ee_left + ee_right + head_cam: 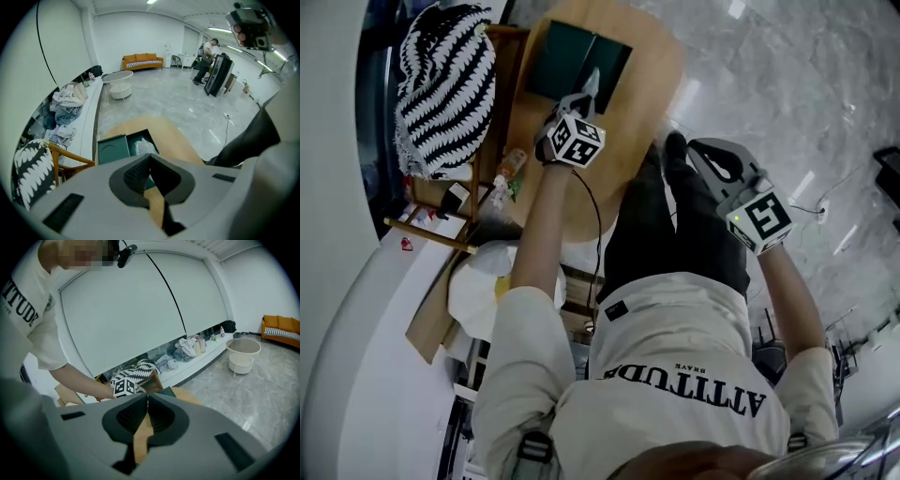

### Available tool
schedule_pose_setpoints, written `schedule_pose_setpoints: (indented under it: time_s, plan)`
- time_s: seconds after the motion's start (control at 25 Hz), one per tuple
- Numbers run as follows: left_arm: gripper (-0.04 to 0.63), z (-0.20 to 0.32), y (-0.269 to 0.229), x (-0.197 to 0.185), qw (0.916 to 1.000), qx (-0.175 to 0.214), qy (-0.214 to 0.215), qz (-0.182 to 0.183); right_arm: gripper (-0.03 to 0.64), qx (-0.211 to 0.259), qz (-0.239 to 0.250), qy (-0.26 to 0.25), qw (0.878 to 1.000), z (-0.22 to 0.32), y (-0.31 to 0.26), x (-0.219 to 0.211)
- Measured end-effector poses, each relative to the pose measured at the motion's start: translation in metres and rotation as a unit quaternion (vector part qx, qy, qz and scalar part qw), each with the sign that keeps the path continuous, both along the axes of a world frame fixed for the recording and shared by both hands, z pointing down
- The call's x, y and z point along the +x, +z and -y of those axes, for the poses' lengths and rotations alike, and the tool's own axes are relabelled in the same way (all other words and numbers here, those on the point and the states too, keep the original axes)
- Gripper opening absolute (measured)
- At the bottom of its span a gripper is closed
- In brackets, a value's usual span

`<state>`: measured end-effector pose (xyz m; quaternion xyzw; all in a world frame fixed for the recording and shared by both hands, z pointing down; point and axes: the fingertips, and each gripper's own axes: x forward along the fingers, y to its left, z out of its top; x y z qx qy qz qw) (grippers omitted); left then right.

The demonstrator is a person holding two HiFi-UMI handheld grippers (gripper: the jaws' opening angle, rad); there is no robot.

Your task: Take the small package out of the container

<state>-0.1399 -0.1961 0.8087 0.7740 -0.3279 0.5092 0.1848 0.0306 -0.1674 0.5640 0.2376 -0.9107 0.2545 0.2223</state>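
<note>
Both arms were stretched forward from the short sleeves of a white T-shirt, forearms bare. The left gripper [591, 89] was held above the round wooden tabletop [652, 66], tilted steeply downward, its marker cube facing up toward the head camera and its tips over the near edge of the green container [577, 58]. In the left gripper view its jaws were pressed together at the tips with nothing between them.

The right gripper [705, 155] was held off the tabletop's right side, above the person's black trousers [675, 234] and the grey marble floor [787, 84], angled less steeply than the left. In the right gripper view its jaws also met at the tips and carried nothing, and the other forearm and its marker cube showed beyond them.

The container lay open on the tabletop, its flat lid half beside the box half. The small package [144, 146], a pale crinkled bundle, still sat inside the box half, below and ahead of the left jaws and apart from them. A striped cushion [445, 89] rested on a wooden chair [431, 232] left of the tabletop.
</note>
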Motion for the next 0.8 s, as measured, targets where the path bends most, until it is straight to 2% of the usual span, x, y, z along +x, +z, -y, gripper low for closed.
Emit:
schedule_pose_setpoints:
  time_s: [0.48, 0.8]
  plan:
    - [0.021, -0.019, -0.125, -0.015, 0.9983, 0.053, 0.006, -0.02, 0.021, 0.031, -0.005, 0.002, 0.999, -0.01, -0.072, 0.0]
    - [0.021, -0.051, -0.208, -0.023, 0.994, 0.095, -0.024, -0.048, 0.021, 0.066, -0.004, -0.027, 0.997, -0.02, -0.112, -0.008]
